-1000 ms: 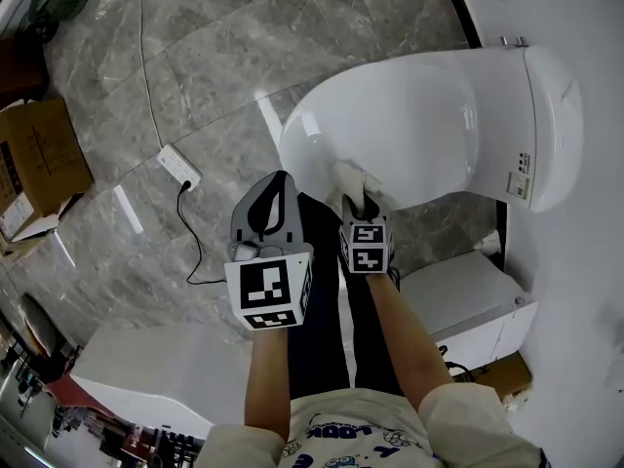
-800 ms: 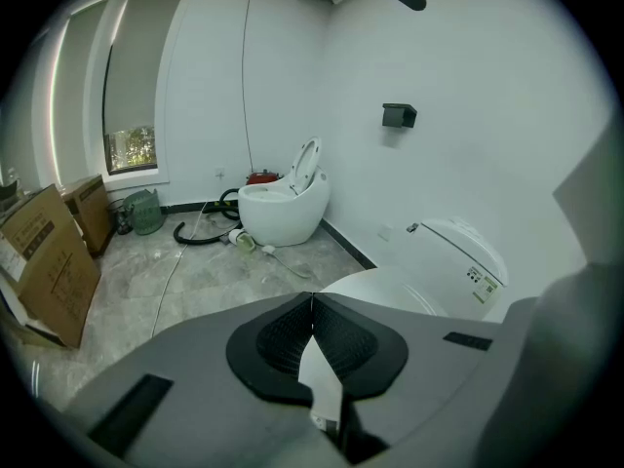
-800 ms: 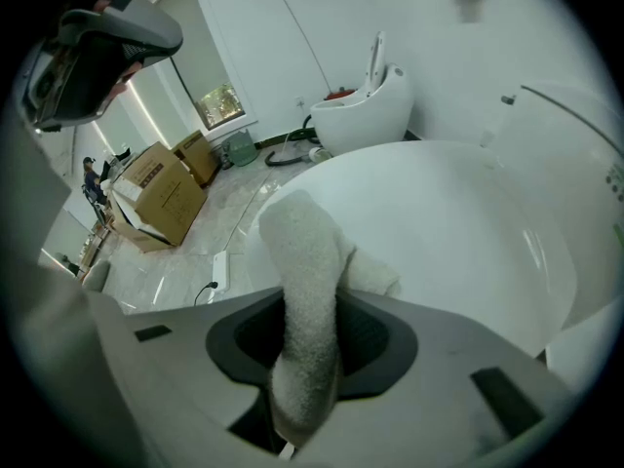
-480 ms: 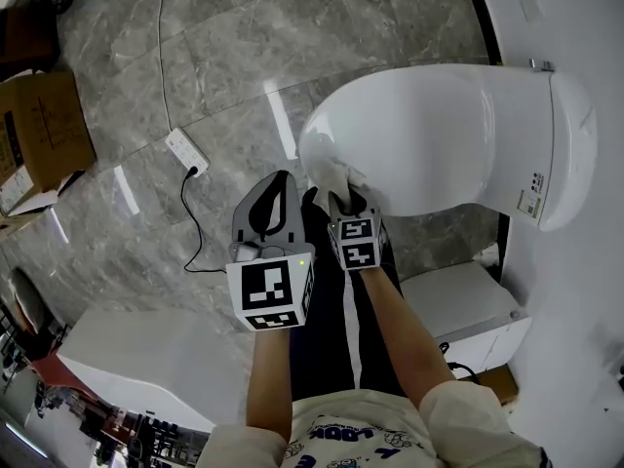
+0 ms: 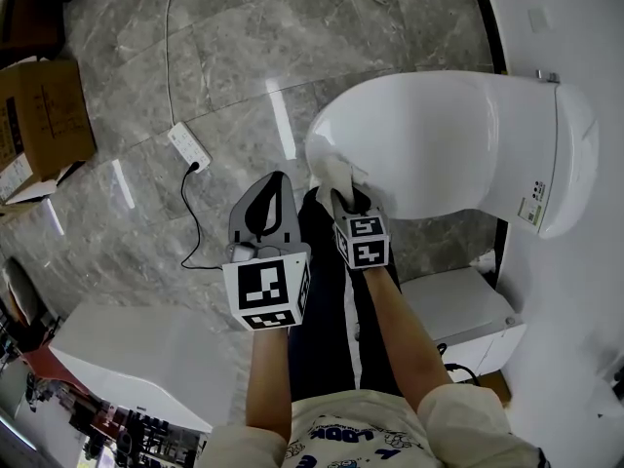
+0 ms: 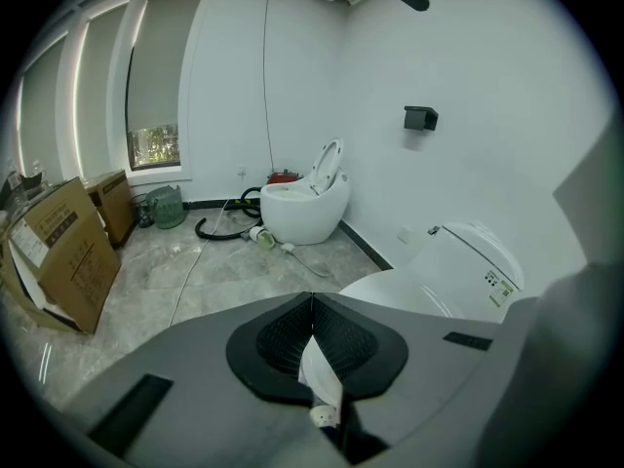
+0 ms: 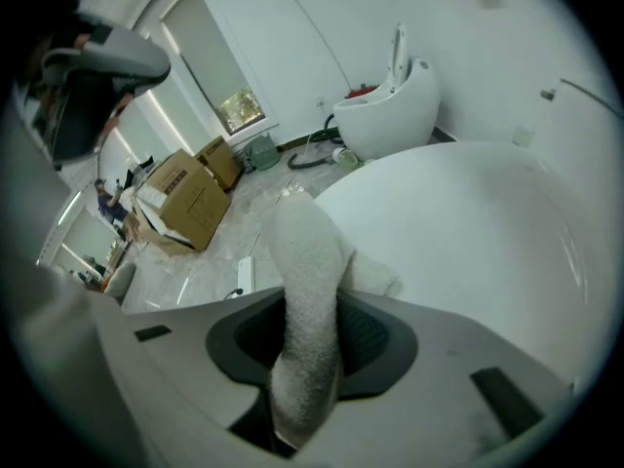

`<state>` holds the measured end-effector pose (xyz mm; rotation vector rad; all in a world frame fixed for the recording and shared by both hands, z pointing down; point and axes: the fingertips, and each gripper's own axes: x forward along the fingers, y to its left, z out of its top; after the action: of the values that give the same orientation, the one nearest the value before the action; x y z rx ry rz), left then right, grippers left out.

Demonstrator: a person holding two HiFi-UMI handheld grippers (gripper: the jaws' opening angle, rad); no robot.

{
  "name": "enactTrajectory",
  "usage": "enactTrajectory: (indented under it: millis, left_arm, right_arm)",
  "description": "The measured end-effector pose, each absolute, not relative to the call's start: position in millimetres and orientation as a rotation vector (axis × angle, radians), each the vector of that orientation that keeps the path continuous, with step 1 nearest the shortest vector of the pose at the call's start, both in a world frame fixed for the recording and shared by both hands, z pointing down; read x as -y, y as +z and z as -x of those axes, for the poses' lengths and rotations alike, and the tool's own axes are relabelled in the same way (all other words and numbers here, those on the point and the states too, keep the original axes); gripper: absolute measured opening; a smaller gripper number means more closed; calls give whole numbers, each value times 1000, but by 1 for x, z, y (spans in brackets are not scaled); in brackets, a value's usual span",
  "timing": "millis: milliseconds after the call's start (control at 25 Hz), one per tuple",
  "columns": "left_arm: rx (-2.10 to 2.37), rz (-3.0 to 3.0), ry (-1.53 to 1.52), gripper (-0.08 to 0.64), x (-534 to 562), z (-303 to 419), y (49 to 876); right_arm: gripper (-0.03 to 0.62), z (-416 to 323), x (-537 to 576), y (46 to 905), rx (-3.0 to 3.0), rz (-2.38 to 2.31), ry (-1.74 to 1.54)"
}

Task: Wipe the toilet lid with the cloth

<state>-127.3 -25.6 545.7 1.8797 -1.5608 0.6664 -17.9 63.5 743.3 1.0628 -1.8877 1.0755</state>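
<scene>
The right tool (image 5: 343, 195) is pinching the white cloth (image 7: 307, 291) and is holding it against the near left edge of the closed toilet lid (image 5: 439, 135) (the free end of the cloth is lying on the lid). The left tool (image 5: 273, 188) is hovering just to the left, its jaws pressed together with nothing between them. A power strip (image 5: 185, 147) is lying on the marble floor (image 5: 195, 57), further left.

Head camera looks steeply down; every view shares the toilet lid (image 5: 439, 135).

cloth (image 5: 336, 175) on toilet lid (image 5: 439, 135) edge, power strip (image 5: 185, 147) on floor (image 5: 244, 57) left, cardboard box (image 5: 39, 115) farther left
</scene>
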Motion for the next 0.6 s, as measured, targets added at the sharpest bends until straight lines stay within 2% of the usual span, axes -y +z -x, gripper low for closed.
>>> enactTrajectory:
  millis: [240,600]
  left_arm:
    - [1584,-1889,648,5,28,133,530]
    - [1661,-1911,571,5,54,133,449]
  right_arm:
    - [115,5,-31,691,1956,-1213,1086]
    - [115,-25,61,511,2171,-1413,858]
